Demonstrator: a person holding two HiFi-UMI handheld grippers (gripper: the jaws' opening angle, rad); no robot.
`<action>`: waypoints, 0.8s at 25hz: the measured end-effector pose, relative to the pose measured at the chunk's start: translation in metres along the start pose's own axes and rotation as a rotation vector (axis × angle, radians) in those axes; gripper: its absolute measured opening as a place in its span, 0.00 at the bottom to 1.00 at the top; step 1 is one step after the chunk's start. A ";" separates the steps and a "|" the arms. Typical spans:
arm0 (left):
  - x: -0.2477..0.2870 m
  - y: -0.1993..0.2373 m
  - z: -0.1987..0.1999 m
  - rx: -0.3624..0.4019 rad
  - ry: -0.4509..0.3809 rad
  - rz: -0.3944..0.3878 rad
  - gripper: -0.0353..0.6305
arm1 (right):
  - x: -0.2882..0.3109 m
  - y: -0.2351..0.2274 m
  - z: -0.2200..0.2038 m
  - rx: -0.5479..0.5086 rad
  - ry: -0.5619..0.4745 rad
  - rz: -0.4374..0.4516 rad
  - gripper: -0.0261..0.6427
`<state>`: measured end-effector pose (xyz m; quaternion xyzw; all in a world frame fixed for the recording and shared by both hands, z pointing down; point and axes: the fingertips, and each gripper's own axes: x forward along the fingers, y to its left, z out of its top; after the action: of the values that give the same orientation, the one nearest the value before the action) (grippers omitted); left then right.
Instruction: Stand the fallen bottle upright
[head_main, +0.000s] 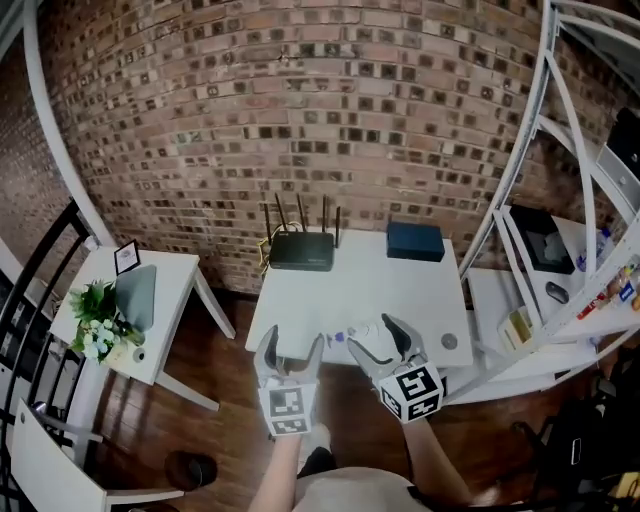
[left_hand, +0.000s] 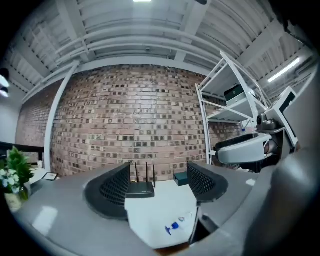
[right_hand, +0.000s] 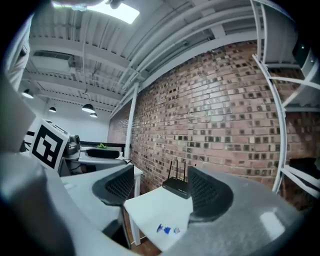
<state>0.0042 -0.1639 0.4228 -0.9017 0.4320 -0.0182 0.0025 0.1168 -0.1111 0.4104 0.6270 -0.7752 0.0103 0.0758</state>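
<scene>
A small clear bottle (head_main: 342, 336) with a blue cap lies on its side near the front edge of the white table (head_main: 380, 285). It also shows lying flat in the left gripper view as the bottle (left_hand: 176, 226) and in the right gripper view as the bottle (right_hand: 167, 229). My left gripper (head_main: 292, 348) hovers open at the table's front edge, just left of the bottle, holding nothing. My right gripper (head_main: 378, 338) is open just right of the bottle, with nothing between its fingers. Both point level toward the brick wall, the left gripper (left_hand: 157, 185) and the right gripper (right_hand: 162, 192) alike.
A black router (head_main: 301, 250) with antennas and a dark blue box (head_main: 415, 241) stand at the table's back edge. A small round disc (head_main: 449, 341) lies front right. A white side table with a plant (head_main: 100, 322) stands left. A white metal shelf (head_main: 545, 250) stands right.
</scene>
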 end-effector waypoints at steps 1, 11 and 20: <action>0.016 0.008 0.005 0.002 -0.005 -0.007 0.62 | 0.017 -0.006 0.008 -0.007 -0.004 0.004 0.52; 0.102 0.049 -0.017 -0.037 0.056 -0.101 0.61 | 0.109 -0.018 -0.020 -0.028 0.178 0.169 0.45; 0.136 0.050 -0.081 -0.076 0.187 -0.083 0.59 | 0.147 -0.025 -0.111 -0.156 0.484 0.483 0.45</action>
<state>0.0479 -0.3004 0.5071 -0.9127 0.3928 -0.0860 -0.0729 0.1231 -0.2465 0.5376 0.3971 -0.8592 0.1170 0.3007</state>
